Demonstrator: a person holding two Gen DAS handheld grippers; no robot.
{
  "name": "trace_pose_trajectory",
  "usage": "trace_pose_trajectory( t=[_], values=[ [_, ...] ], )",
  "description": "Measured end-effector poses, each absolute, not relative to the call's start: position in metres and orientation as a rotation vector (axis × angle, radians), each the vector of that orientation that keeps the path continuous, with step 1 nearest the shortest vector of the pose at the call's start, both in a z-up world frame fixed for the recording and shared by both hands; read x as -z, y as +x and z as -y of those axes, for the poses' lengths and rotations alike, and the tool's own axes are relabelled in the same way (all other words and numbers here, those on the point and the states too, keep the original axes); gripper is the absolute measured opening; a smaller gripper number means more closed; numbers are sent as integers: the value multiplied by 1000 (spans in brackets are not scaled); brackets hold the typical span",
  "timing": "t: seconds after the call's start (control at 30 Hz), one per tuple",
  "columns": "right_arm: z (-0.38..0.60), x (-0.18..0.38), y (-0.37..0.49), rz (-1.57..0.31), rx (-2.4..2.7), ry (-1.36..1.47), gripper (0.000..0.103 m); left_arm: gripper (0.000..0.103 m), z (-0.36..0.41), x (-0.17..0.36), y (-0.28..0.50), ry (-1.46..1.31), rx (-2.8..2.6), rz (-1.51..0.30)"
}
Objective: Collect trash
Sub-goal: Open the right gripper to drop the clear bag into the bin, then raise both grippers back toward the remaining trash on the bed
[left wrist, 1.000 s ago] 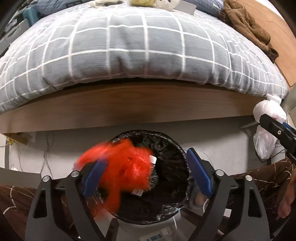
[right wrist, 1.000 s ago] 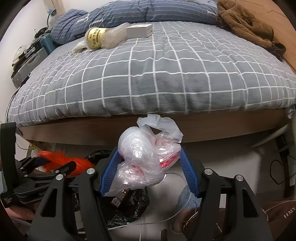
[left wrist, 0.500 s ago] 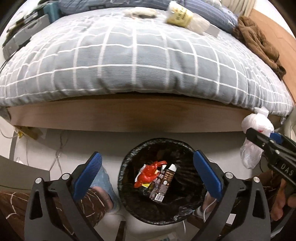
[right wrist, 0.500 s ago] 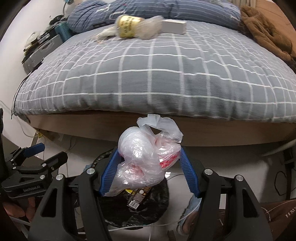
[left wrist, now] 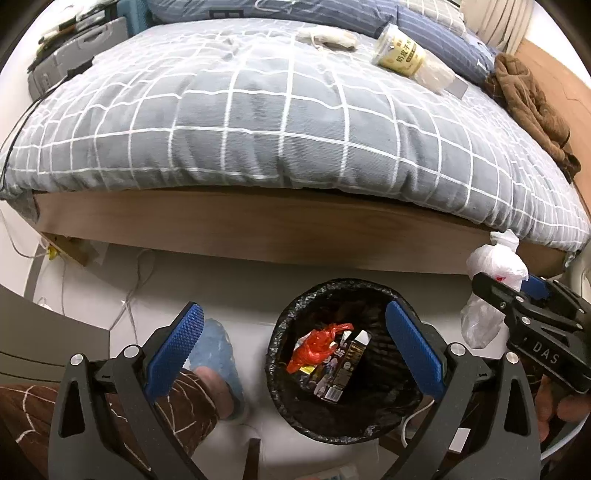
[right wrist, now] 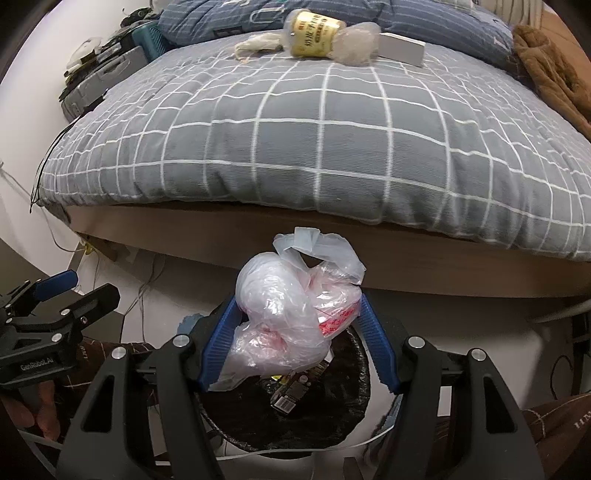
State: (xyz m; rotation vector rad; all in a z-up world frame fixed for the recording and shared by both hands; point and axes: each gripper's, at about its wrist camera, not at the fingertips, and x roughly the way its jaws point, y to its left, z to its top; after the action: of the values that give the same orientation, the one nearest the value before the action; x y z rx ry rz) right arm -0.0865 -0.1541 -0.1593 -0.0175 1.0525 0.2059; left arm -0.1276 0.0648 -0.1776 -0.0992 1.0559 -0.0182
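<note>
A black-lined trash bin [left wrist: 284, 332] stands on the floor below the bed. A red plastic bag [left wrist: 314, 347] and a dark snack carton [left wrist: 341, 369] lie inside it. My left gripper [left wrist: 295, 350] is open and empty, up and left of the bin. My right gripper [right wrist: 299, 332] is shut on a crumpled clear plastic bag [right wrist: 284, 310] and holds it over the bin [right wrist: 354, 387]. That bag also shows in the left wrist view [left wrist: 491, 266]. On the bed lie a yellow-labelled cup [right wrist: 314, 27], a white tissue [right wrist: 258, 44] and a white box [right wrist: 400, 48].
The bed's grey checked duvet [left wrist: 277, 110] overhangs a wooden frame [left wrist: 258, 229]. A brown garment [left wrist: 528, 99] lies at the bed's right. A foot in a blue slipper [left wrist: 221, 362] stands left of the bin. Cables [left wrist: 129, 291] run along the floor.
The red bag left my left gripper and dropped into the bin. My left gripper opened wide and drew back. My right gripper moved over the bin with the clear bag.
</note>
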Motion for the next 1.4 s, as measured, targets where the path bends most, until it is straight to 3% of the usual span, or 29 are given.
trace_pose_trajectory(
  t=[0.37, 0.5, 1.4],
  values=[
    [159, 141, -89, -989, -186, -15, 89, 97, -64, 167, -127, -103, 9, -1025],
    [163, 124, -89, -948, -177, -2, 94, 97, -59, 156, -125, -95, 15, -1004],
    [197, 19, -69, -748, -73, -23, 95, 97, -28, 56, -93, -52, 58, -855]
  ],
)
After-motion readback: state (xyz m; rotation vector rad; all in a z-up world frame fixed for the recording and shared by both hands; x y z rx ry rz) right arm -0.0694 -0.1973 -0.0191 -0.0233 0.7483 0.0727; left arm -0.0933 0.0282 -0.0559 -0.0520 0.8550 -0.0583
